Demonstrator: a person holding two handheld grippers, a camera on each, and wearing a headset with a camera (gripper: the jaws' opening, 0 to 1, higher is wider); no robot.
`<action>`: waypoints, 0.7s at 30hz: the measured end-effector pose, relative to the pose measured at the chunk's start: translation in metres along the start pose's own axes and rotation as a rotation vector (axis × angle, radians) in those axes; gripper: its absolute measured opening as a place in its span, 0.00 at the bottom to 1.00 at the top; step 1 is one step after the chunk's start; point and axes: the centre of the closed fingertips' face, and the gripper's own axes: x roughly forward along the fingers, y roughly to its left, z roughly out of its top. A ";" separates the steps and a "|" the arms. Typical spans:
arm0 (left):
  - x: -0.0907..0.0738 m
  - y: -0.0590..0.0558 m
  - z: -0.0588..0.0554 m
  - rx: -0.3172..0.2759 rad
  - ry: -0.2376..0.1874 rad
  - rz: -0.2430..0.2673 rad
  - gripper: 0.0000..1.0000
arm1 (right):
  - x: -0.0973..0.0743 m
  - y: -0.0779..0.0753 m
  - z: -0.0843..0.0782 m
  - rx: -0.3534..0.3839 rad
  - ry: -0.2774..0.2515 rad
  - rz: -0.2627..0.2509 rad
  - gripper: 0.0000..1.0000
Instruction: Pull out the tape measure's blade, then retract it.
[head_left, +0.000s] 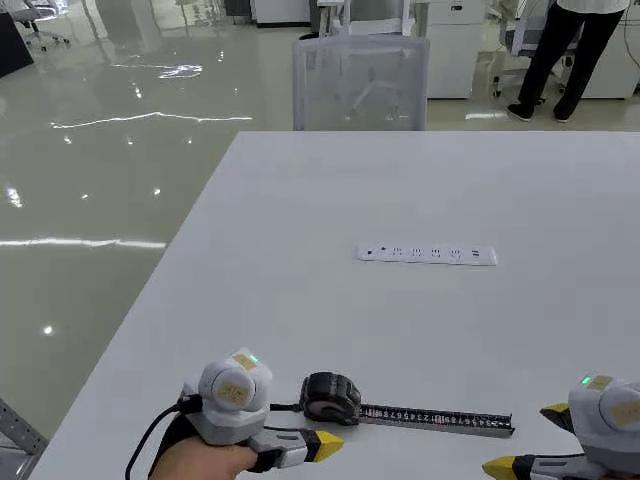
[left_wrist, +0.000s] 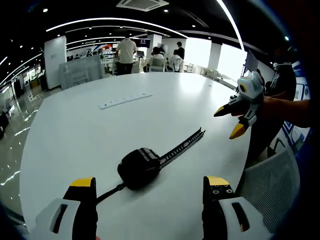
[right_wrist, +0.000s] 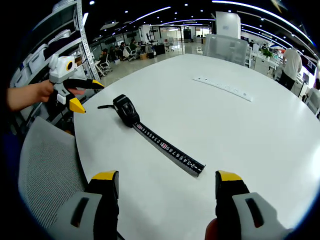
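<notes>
A black tape measure (head_left: 330, 397) lies near the front edge of the white table (head_left: 400, 190). Its blade (head_left: 440, 419) is pulled out to the right and rests flat. My left gripper (head_left: 322, 442) is open just in front of the case, touching nothing. In the left gripper view the case (left_wrist: 140, 167) sits a little beyond my open left gripper (left_wrist: 150, 181). My right gripper (head_left: 525, 440) is open beside the blade's tip, apart from it. In the right gripper view the blade's end (right_wrist: 196, 169) lies just ahead of my open right gripper (right_wrist: 167, 175).
A white power strip (head_left: 427, 254) lies flat mid-table. A grey mesh chair (head_left: 360, 85) stands at the far edge, and a person (head_left: 560, 55) stands at the back right. The table's left edge (head_left: 150, 290) drops to a glossy floor. Another mesh chair (right_wrist: 47, 170) is close by me.
</notes>
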 end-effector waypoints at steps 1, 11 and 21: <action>-0.002 -0.001 0.000 -0.006 -0.004 0.002 0.85 | -0.003 0.002 0.001 0.002 -0.003 -0.004 0.77; -0.024 -0.009 -0.004 -0.052 -0.014 0.020 0.91 | -0.025 0.017 0.006 0.009 -0.017 -0.027 0.88; -0.044 -0.011 -0.003 -0.085 -0.037 0.049 0.95 | -0.045 0.029 0.013 0.025 -0.029 -0.049 0.96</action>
